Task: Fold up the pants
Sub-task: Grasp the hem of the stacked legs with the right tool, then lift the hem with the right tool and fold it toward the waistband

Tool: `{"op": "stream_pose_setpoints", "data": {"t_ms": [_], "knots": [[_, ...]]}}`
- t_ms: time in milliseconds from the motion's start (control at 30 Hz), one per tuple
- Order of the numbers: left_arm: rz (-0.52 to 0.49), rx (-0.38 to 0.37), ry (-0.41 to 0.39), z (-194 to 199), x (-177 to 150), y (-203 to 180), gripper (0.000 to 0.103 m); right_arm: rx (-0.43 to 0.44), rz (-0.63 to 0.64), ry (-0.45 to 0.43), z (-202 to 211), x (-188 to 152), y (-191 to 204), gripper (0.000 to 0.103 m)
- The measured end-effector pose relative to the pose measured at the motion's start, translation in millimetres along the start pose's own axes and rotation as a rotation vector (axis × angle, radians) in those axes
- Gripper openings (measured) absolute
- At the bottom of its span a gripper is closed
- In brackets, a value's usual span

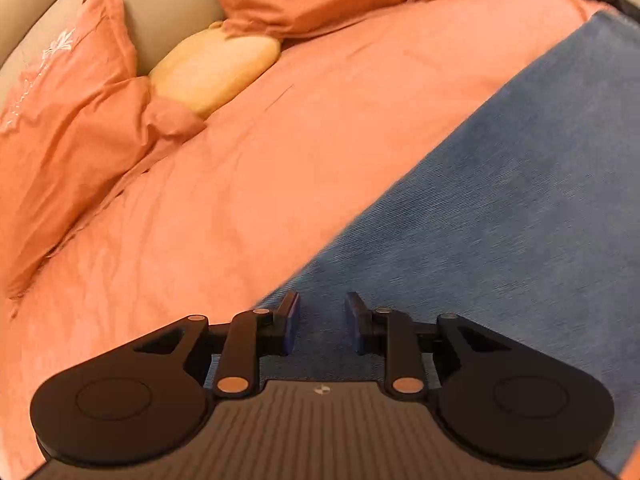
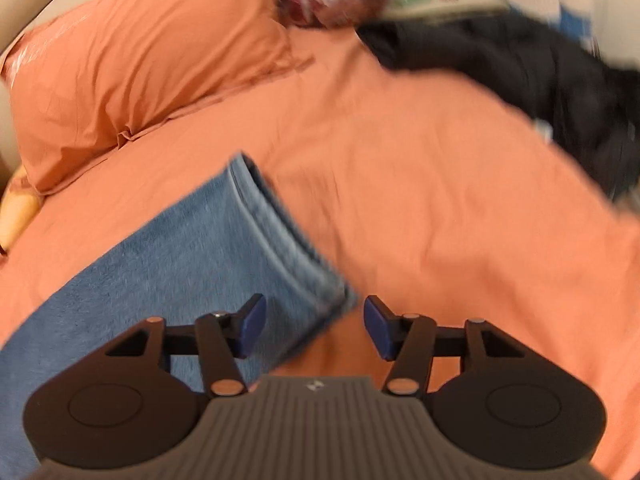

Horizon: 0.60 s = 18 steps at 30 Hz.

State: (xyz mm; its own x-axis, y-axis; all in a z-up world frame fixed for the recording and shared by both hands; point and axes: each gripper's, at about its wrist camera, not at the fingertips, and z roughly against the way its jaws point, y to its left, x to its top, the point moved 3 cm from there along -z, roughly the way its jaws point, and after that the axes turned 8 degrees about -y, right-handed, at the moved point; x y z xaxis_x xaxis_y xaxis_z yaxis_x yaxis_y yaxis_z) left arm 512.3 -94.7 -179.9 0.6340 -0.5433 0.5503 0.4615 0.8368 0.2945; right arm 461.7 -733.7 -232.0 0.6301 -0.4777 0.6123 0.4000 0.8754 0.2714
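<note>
Pants [image 2: 192, 248] hem beside parted right gripper [image 2: 315, 326]; bedspread [image 2: 440, 200] bare.

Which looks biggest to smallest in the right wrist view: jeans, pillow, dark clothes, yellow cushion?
1. Jeans, though they lie nearest the camera, which inflates them.
2. Pillow and dark clothes look alike; I won't rank them.
3. Yellow cushion, smallest, but cut off at the edge.

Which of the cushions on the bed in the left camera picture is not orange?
The small yellow cushion, lying between the two orange pillows near the headboard. It is rounder, smoother and pale yellow, while the pillows match the orange bedsheet.
</note>
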Motion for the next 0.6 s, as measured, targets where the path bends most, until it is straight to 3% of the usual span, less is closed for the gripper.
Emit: {"op": "stream_pose_setpoints", "data": {"t_ms": [33, 367, 500, 600], "knots": [[0.004, -0.018, -0.009, 5.3, 1.4, -6.5, 0.032, 0.017, -0.023, -0.007, -2.9, -4.5, -1.7, 0.036], [-0.098, -0.187, -0.075, 45.1, 14.0, -87.6, 0.032, 0.089, -0.353, -0.075, -37.2, -23.5, -33.4, 0.043], [-0.149, -0.24, -0.073, 38.5, 28.4, -116.8, 0.032, 0.059, -0.29, -0.1, -36.9, -19.9, -23.8, 0.036], [-0.181, -0.286, -0.071, 30.5, 42.3, -140.2, 0.032, 0.05, -0.165, -0.115, -26.6, -12.2, -10.6, 0.018]]}}
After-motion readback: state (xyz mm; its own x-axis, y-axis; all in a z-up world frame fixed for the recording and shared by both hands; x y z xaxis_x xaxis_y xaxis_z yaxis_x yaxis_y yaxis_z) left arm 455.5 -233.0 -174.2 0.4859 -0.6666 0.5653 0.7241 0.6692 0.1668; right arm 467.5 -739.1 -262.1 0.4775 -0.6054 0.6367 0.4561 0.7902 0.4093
